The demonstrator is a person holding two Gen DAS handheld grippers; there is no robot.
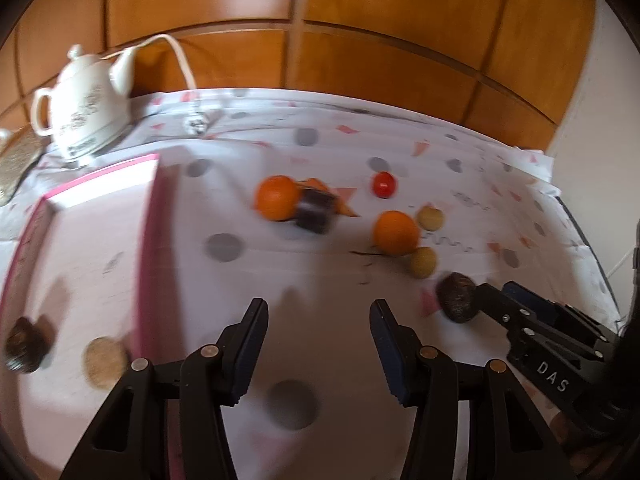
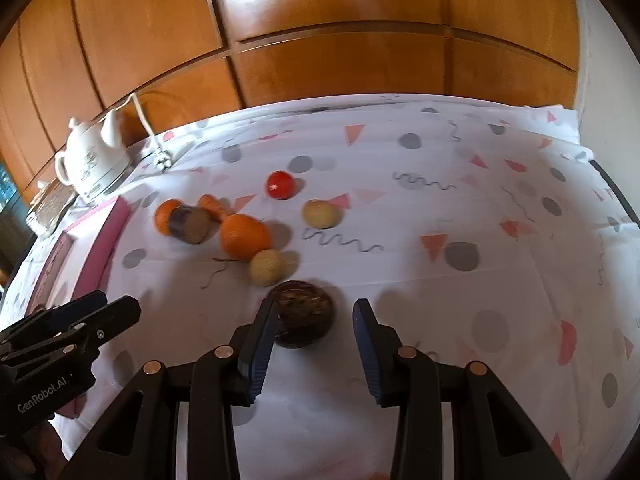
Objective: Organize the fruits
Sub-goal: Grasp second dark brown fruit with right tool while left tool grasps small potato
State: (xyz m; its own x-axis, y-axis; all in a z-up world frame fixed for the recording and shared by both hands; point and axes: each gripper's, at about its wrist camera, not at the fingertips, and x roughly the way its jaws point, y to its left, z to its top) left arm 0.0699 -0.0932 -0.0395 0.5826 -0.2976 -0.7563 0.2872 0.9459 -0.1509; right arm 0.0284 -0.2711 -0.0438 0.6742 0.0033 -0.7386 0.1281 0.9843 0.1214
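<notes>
Fruits lie on a patterned white tablecloth: two oranges (image 1: 276, 197) (image 1: 395, 232), a red tomato (image 1: 384, 184), two small yellow fruits (image 1: 431, 217) (image 1: 422, 261) and a dark cut fruit (image 1: 316, 210). A pink-rimmed tray (image 1: 148, 216) at the left holds a dark fruit (image 1: 24, 344) and a yellow one (image 1: 105, 362). My left gripper (image 1: 318, 320) is open and empty beside the tray. My right gripper (image 2: 316, 320) is open, its jaws around a dark round fruit (image 2: 306, 314), the left fingertip touching it.
A white teapot (image 1: 86, 108) with a cord stands at the table's back left. A wooden panelled wall (image 1: 360, 20) runs behind the table. The table's right edge (image 1: 580, 232) is near. The right gripper also shows in the left wrist view (image 1: 476, 296).
</notes>
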